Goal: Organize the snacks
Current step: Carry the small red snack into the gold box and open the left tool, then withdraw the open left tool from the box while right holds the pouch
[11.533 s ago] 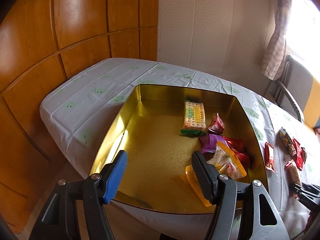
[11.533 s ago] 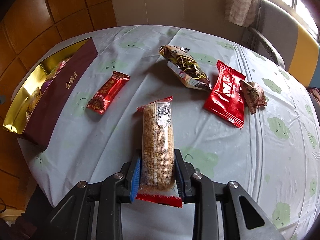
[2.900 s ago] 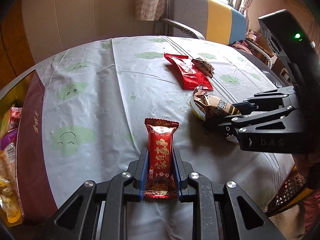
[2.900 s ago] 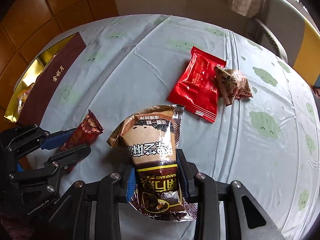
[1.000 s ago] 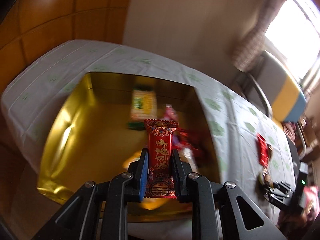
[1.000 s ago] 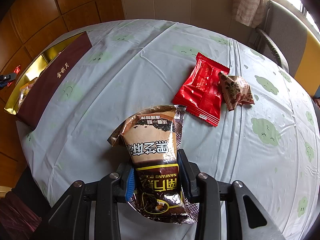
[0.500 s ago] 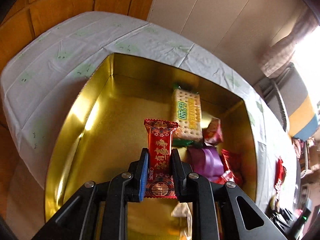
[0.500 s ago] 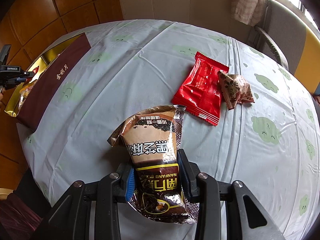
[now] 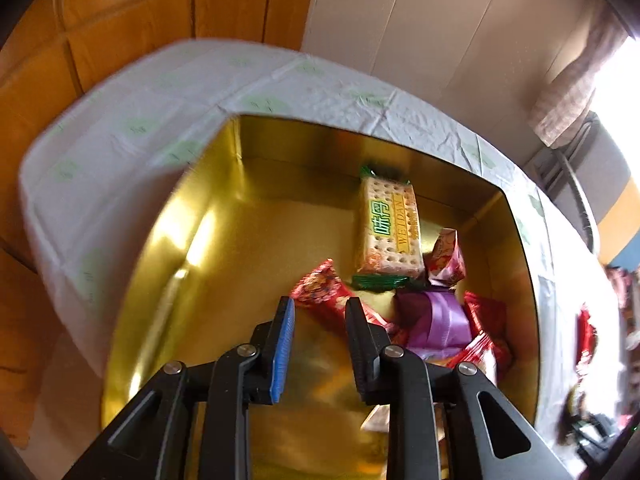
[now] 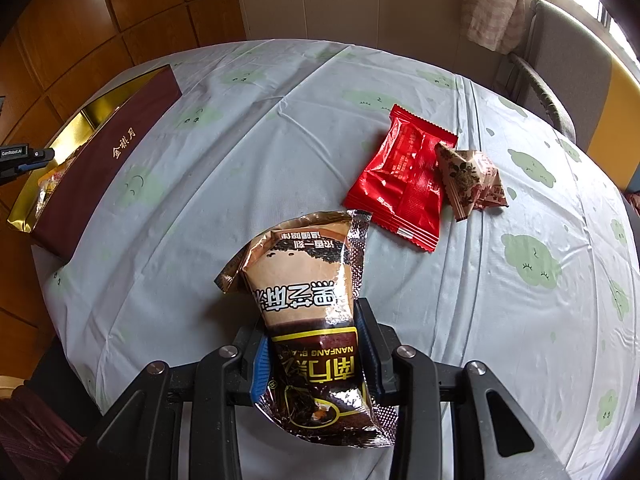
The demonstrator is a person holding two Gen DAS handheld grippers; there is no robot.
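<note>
My left gripper (image 9: pixel 319 304) hangs over the gold-lined box (image 9: pixel 224 240), its jaws opening with nothing between the pads. The red bar snack (image 9: pixel 316 288) lies loose on the box floor just beyond the fingertips. Beside it are a cracker packet (image 9: pixel 388 232), a purple packet (image 9: pixel 440 320) and other red wrappers. My right gripper (image 10: pixel 314 328) is shut on a brown sesame packet (image 10: pixel 308 280), held above the tablecloth. A red packet (image 10: pixel 404 176) and a brown triangular packet (image 10: pixel 468 180) lie on the table beyond it.
The box (image 10: pixel 104 168) shows its maroon side wall at the table's left edge, with the left gripper (image 10: pixel 24 160) above it. A chair (image 10: pixel 560 72) stands at the far right of the round table. Wood-panelled wall runs behind the box.
The left gripper's jaws have parted and the red bar snack has dropped from them onto the box floor. The right gripper and its brown packet have not moved.
</note>
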